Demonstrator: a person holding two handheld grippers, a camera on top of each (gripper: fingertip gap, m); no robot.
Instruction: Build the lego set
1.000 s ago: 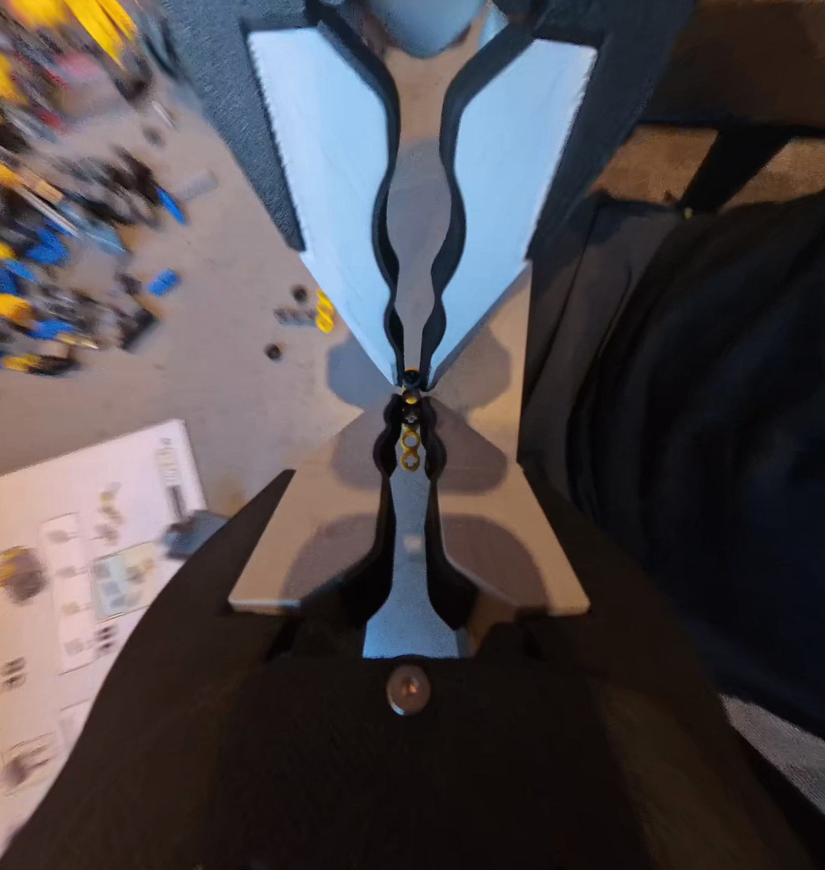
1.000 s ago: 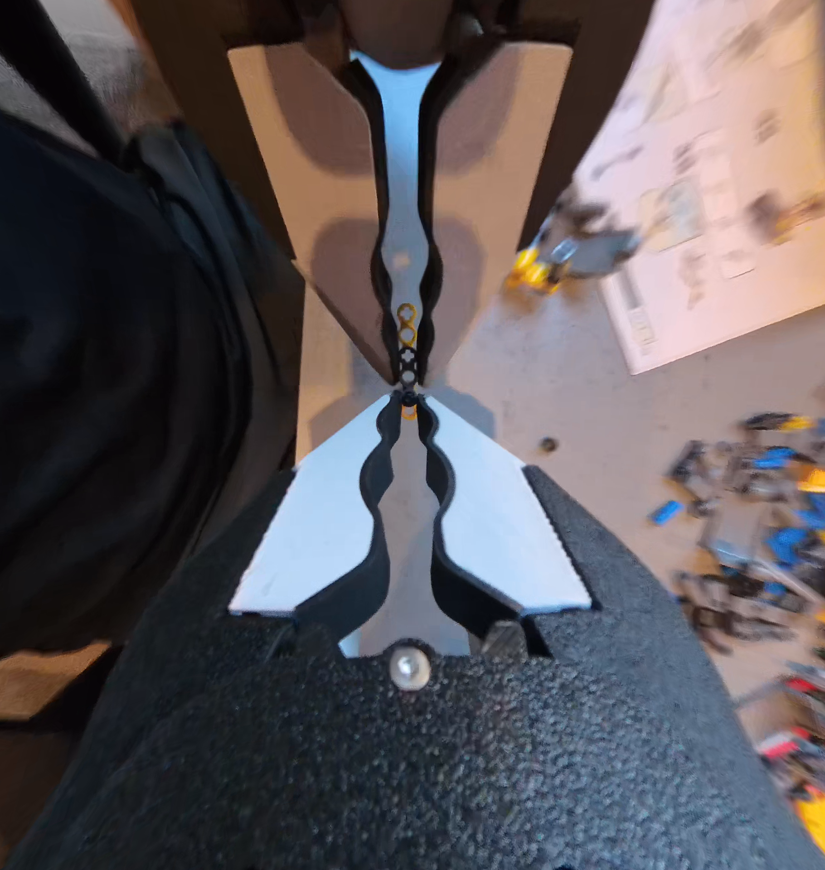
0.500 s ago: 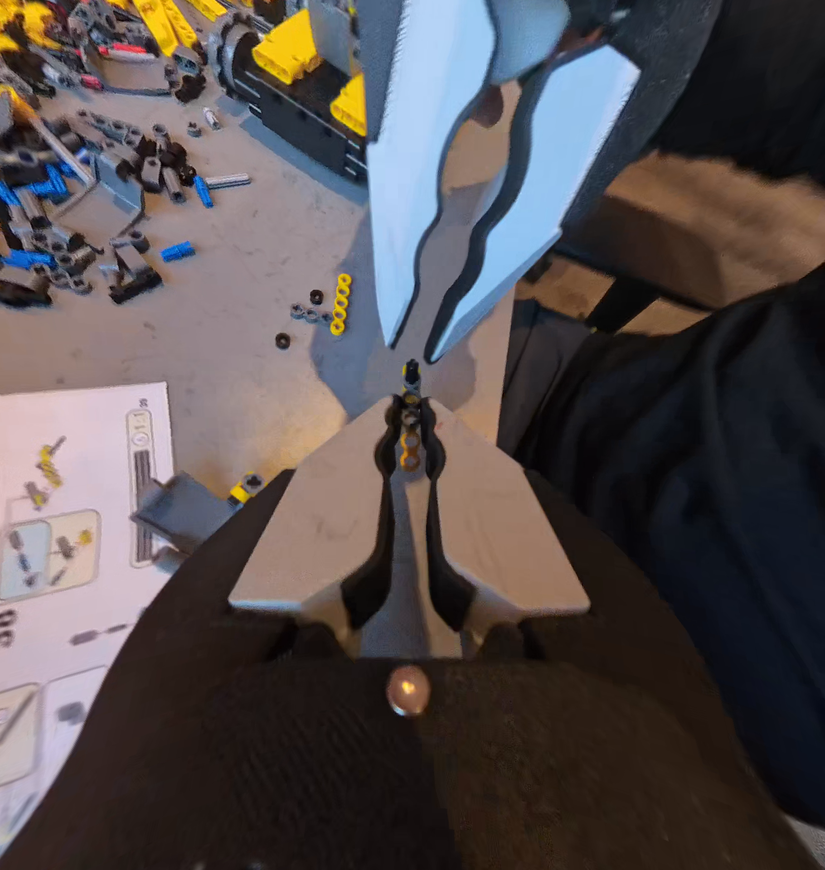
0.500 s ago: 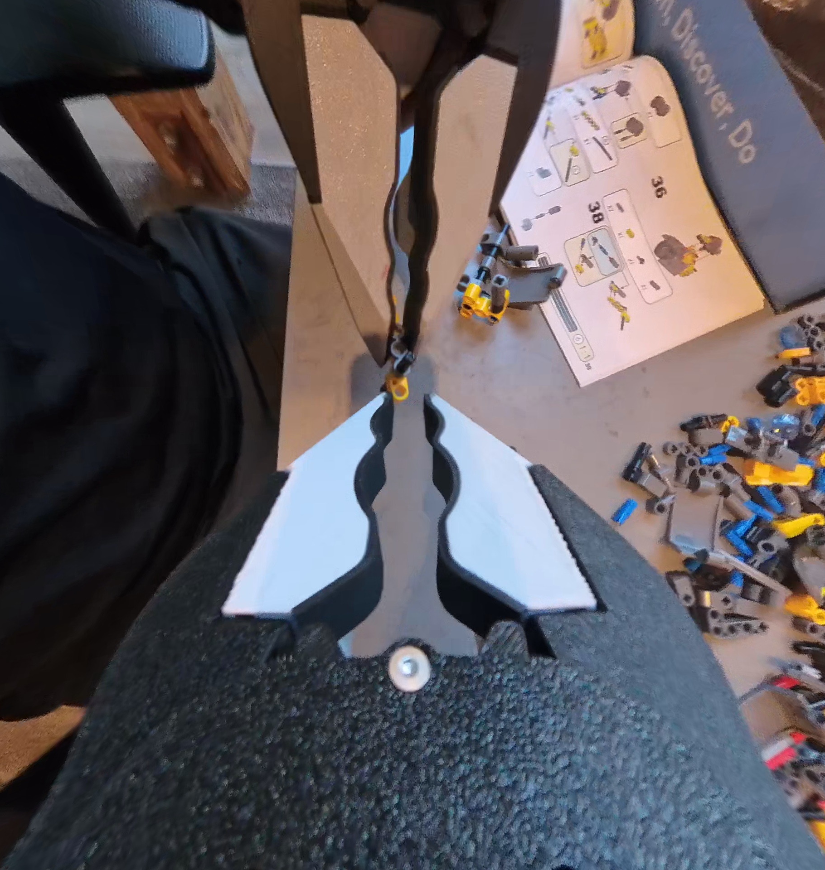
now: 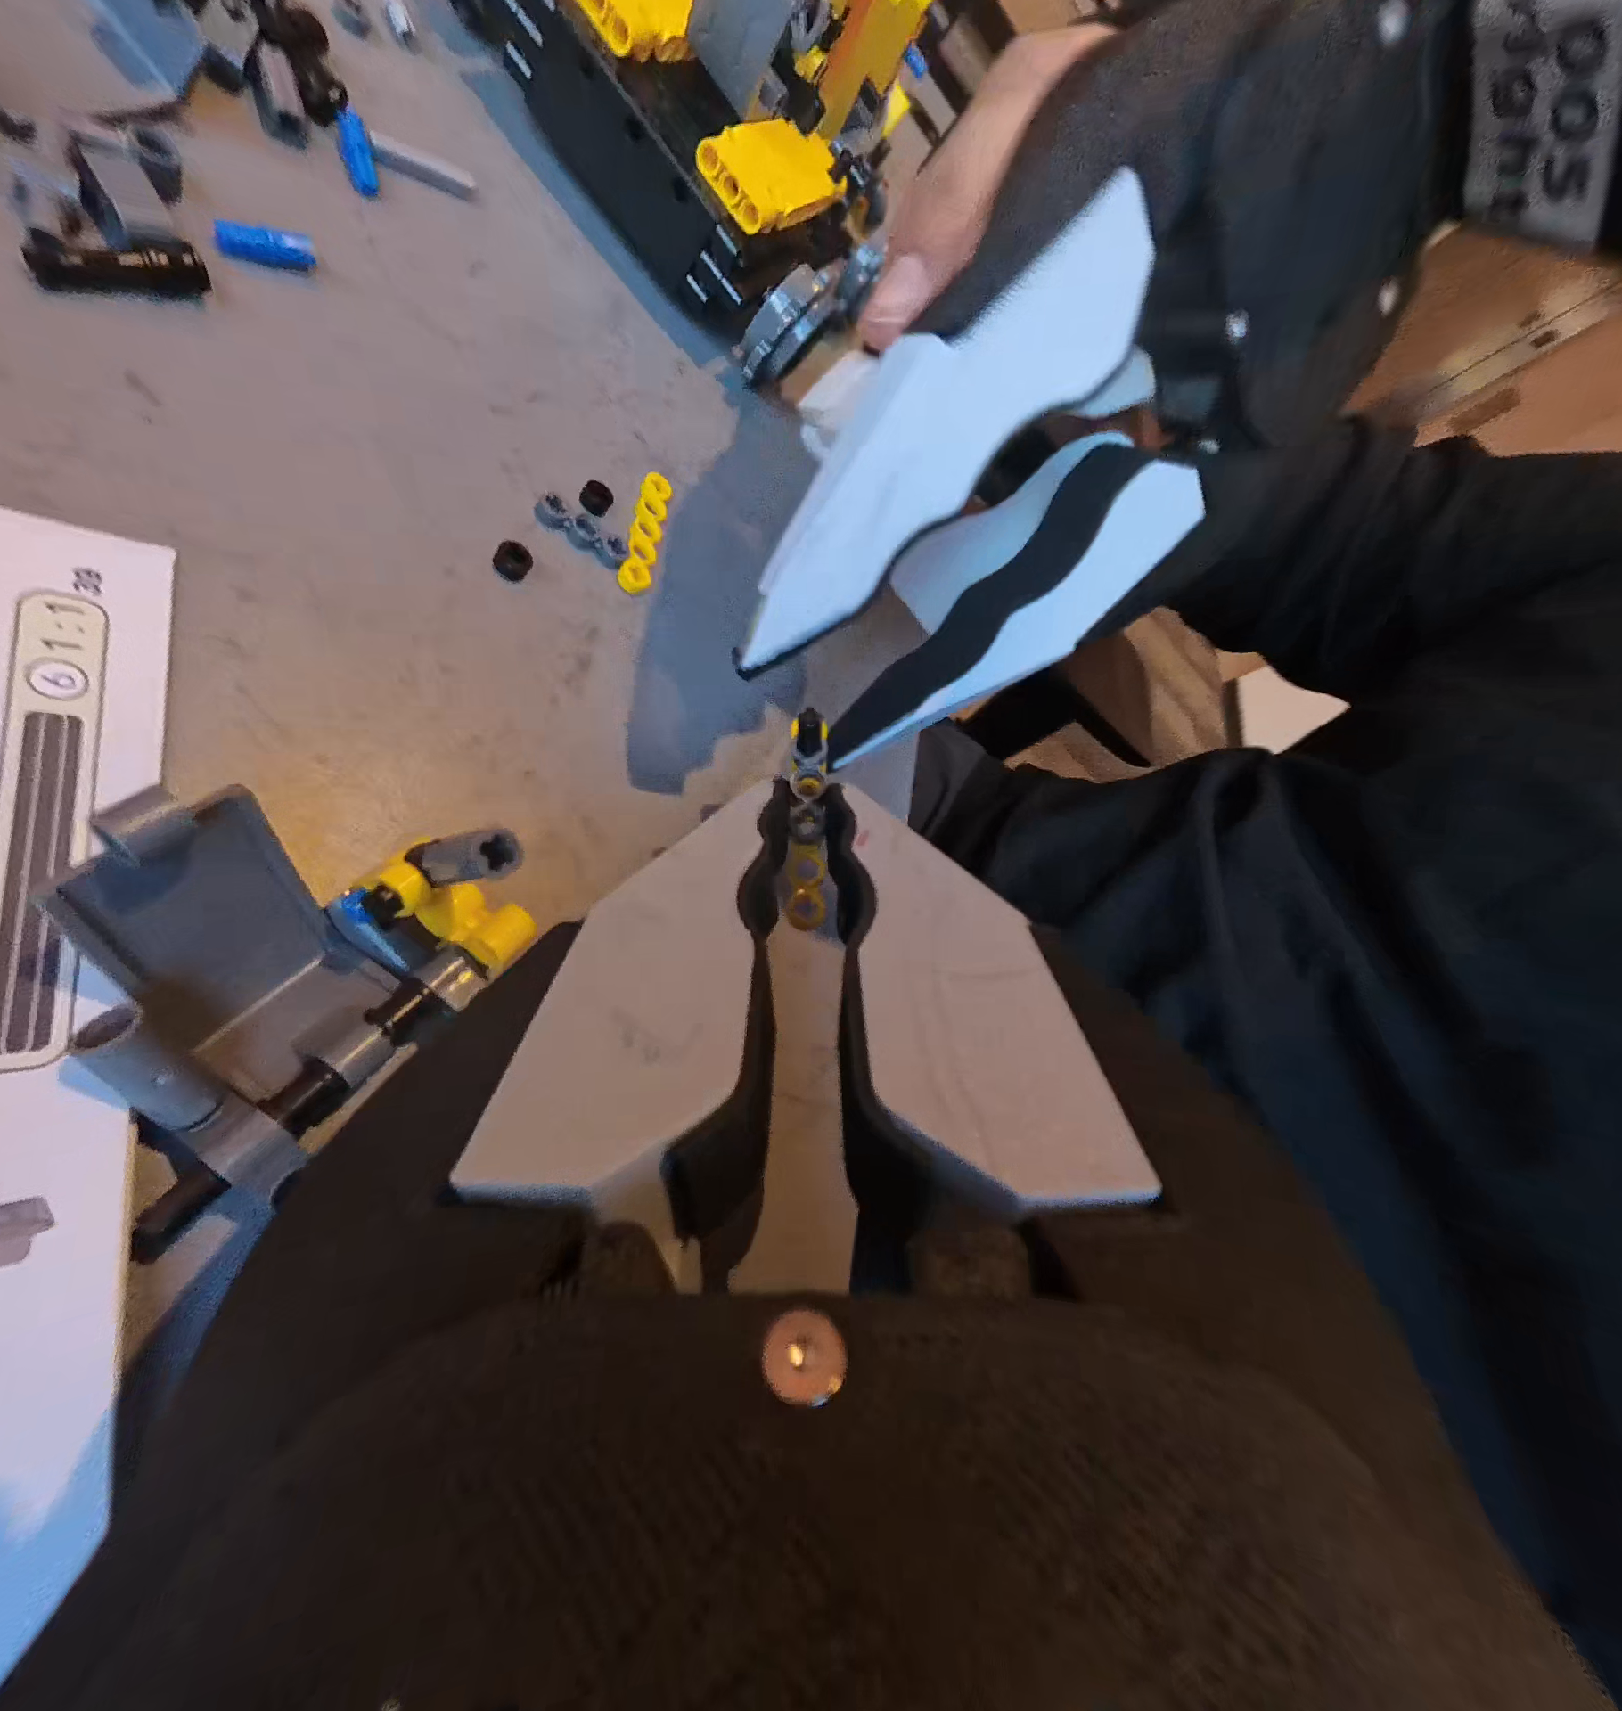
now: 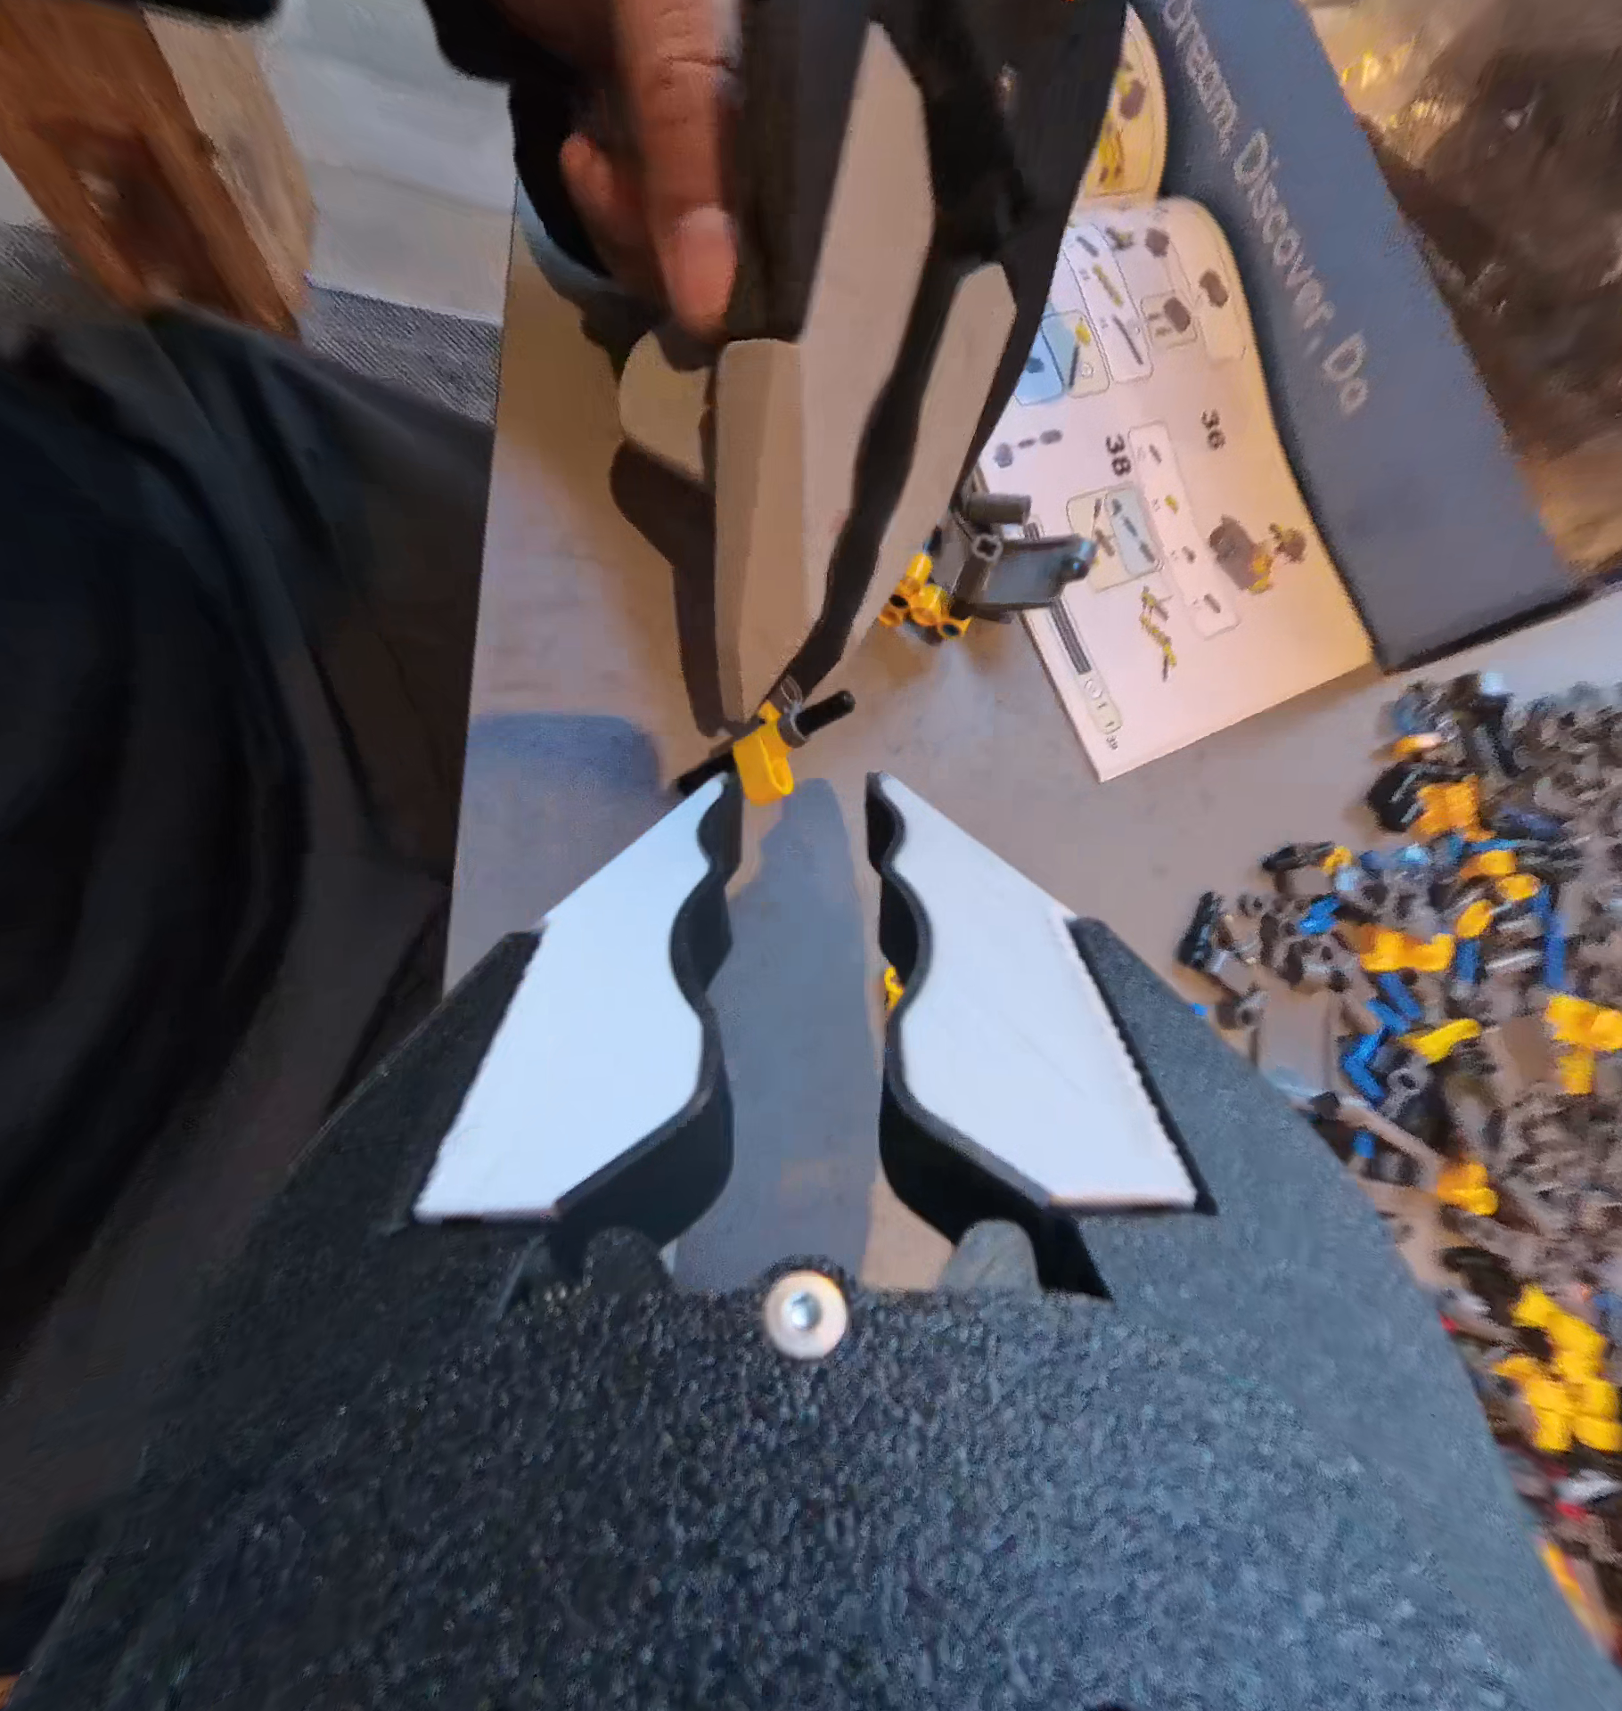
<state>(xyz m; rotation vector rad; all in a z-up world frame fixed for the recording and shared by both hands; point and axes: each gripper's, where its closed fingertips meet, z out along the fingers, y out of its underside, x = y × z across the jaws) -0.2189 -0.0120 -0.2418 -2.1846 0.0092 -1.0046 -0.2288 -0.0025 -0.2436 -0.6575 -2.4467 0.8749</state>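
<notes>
Left gripper: jaws closed on a small yellow beam with a black pin through its tip, held above the grey table. Right gripper: jaws parted, empty, one tip just beside that pin. Near by: instruction booklet, grey-and-yellow subassembly, loose yellow beam, heap of loose pieces; the pin appears seated, most pieces unassembled.

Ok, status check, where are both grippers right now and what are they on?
Left gripper shut on small yellow beam piece, black axle through it. Right gripper open, empty, tips just off that piece. Grey-yellow subassembly beside instruction booklet, loose parts pile to the side.
</notes>
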